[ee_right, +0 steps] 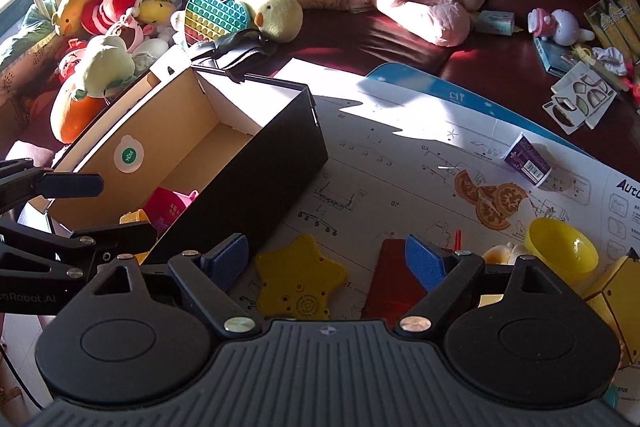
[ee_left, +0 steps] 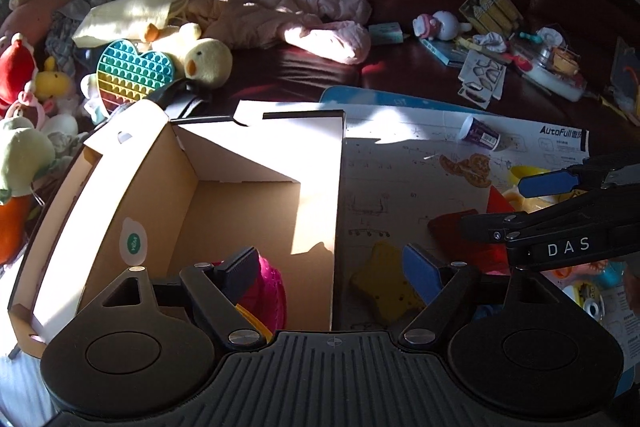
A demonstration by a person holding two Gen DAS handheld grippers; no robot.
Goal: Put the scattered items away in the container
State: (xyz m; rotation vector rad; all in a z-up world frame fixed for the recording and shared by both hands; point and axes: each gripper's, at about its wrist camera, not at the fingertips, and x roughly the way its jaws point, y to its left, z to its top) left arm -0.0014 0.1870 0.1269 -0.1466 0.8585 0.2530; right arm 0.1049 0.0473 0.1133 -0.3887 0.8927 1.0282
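Yellow star toy (ee_right: 301, 277), black-sided box (ee_right: 256, 183), rainbow-dotted heart (ee_right: 216, 11)

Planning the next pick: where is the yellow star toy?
The yellow star toy lies on the printed sheet, right of the box, left of the red piece.

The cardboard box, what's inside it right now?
Inside the cardboard box lie a pink toy and a yellow one at the near end; the far floor is bare. The left gripper and the box's black wall cover the nearest corner.
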